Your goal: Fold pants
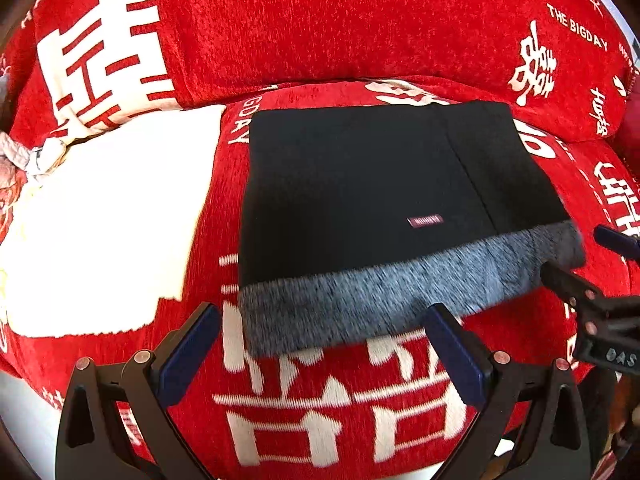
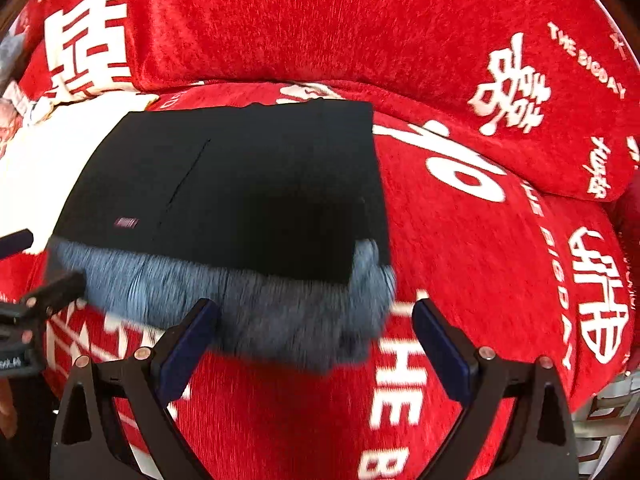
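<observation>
A red plush sofa cover with white lettering [image 1: 320,40] spreads under everything. On its seat lie the folded black pants with a grey fleecy lining edge [image 1: 360,184], flat beside a white cloth [image 1: 104,220]. The left gripper [image 1: 324,344] and the right gripper [image 2: 316,340] both gape wide at the near edge, holding nothing.
</observation>
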Demonstrator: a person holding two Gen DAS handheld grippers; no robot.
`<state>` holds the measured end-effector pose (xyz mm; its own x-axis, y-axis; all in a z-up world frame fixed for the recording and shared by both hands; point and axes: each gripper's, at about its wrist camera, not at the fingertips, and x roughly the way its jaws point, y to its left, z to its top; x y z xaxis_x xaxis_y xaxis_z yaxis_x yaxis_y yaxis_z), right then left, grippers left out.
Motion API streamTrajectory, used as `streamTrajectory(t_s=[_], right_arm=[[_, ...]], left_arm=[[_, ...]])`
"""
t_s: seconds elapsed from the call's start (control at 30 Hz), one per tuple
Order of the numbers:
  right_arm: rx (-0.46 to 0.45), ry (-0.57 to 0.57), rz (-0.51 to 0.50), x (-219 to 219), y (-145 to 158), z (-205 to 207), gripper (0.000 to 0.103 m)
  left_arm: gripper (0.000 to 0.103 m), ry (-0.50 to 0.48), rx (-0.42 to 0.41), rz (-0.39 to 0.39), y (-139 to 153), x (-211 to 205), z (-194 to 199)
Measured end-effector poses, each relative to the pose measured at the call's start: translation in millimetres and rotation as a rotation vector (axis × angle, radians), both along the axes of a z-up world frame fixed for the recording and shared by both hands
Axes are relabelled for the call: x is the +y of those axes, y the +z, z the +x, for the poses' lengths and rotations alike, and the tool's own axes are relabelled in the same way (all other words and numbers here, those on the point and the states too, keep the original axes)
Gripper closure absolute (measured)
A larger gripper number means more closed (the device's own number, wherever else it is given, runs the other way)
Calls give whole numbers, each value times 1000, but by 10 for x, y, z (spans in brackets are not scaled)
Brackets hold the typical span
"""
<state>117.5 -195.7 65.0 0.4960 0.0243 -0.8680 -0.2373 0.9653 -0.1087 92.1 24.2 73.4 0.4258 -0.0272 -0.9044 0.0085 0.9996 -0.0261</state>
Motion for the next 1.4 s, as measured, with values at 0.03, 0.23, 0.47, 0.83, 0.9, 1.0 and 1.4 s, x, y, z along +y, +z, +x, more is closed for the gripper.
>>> streamTrajectory(t_s=[0.03, 0.23, 0.47, 0.83, 0.9, 1.0, 1.4], right_arm=[[-1, 0, 14, -4, 31, -46, 4], [-4, -44, 40, 42, 137, -204, 4], [-7, -44, 38, 153, 157, -240, 4], [-6, -63, 57, 167, 166, -246, 4], [-2, -63, 57, 165, 155, -243, 4], [2, -63, 57, 160, 142, -241, 4], [10, -62, 61, 155, 107, -229, 4]], left_arm=[[1, 4, 1, 3, 11, -10, -31], [1, 55, -9, 17, 75, -44, -207], [1, 108, -26, 29, 87, 40, -274], [1, 101, -35, 30, 98, 47, -270], [1, 98, -34, 32, 96, 36, -268], [1, 98, -33, 33, 92, 35, -264], [1, 111, -23, 39, 56, 15, -250]])
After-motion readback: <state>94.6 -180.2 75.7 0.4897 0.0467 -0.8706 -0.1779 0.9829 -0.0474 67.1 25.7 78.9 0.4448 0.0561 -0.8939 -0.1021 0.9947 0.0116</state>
